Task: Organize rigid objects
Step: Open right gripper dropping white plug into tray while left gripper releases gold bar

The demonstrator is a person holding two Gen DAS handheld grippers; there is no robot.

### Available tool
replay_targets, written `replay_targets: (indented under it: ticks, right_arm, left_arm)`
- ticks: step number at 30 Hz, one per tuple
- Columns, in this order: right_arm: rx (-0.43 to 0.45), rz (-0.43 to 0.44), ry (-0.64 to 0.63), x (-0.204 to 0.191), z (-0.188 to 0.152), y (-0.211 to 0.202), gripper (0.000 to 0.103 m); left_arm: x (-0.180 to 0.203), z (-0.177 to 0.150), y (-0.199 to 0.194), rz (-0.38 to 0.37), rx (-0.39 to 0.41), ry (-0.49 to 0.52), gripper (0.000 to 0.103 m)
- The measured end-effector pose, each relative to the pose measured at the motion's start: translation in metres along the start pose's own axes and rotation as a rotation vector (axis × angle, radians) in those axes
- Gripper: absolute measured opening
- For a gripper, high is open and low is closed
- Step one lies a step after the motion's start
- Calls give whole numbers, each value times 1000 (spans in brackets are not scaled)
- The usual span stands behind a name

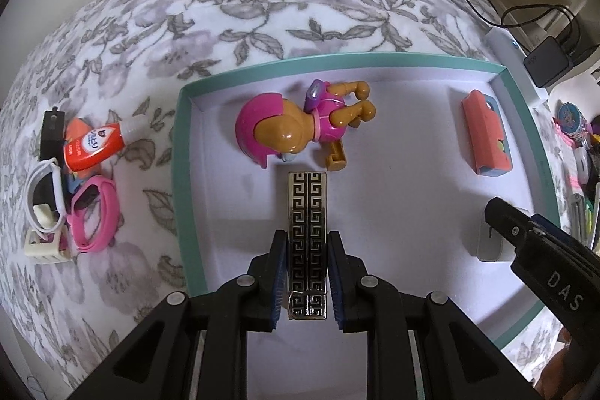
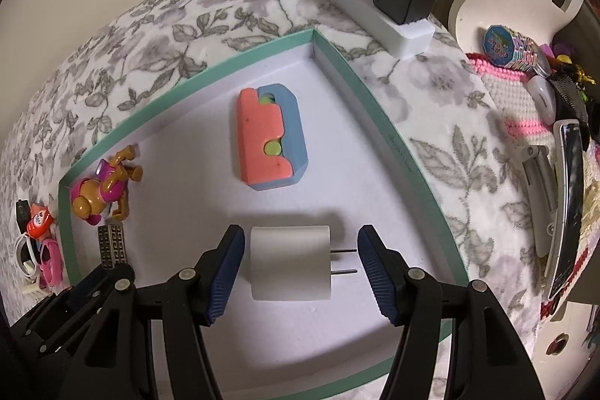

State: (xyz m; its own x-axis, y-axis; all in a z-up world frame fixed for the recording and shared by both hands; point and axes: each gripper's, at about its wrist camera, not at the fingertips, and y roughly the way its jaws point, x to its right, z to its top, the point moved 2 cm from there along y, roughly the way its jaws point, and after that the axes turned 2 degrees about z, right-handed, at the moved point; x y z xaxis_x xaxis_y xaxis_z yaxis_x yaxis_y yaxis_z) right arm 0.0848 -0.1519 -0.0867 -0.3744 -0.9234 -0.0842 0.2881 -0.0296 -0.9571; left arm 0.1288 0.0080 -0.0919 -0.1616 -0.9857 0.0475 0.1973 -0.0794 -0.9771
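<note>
Inside teal-rimmed tray (image 1: 180, 152), in left wrist view: patterned lighter (image 1: 306, 235) being clamped between narrowed jaws of left gripper (image 1: 306, 282), just short of toy pup figure (image 1: 300, 122).

Right wrist view: right gripper (image 2: 300, 272) being held wide apart around white plug adapter (image 2: 290, 263), pads not touching; adapter lying on tray floor, near orange-blue block (image 2: 272, 137).

tube (image 1: 92, 147) label: too small | tray (image 1: 540, 175) near rim: cut off
</note>
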Motion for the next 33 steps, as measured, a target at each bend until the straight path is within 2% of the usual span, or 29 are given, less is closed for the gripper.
replay_targets:
  ticks: [4,6,8,17,20,24,30,33]
  right_arm:
    - [4,-6,-3,0,1,-4,64]
    - [12,1,0,0,1,-8,64]
    - [25,9,4,0,3,-13,65]
    - [100,55,12,-2,6,-41,65]
    - [106,60,2,-6,7,-42,65]
    - [99,56,-10,-8,6,-40,65]
    - [80,35,-51,-13,5,-26,65]
    - [82,17,-71,-15,4,-22,72]
  left_arm:
    - [-5,2,-5,-9,1,-5,25]
    - [-7,4,-12,-10,14,-9,31]
    - [-8,7,-19,-9,33,-16,44]
    - [-16,12,-47,6,110,-54,46]
    - [-21,11,-49,16,122,-67,53]
    - [-25,12,-49,27,129,-86,56]
    - [-38,14,-49,61,148,-134,79]
    - [-48,14,-48,77,153,-170,87]
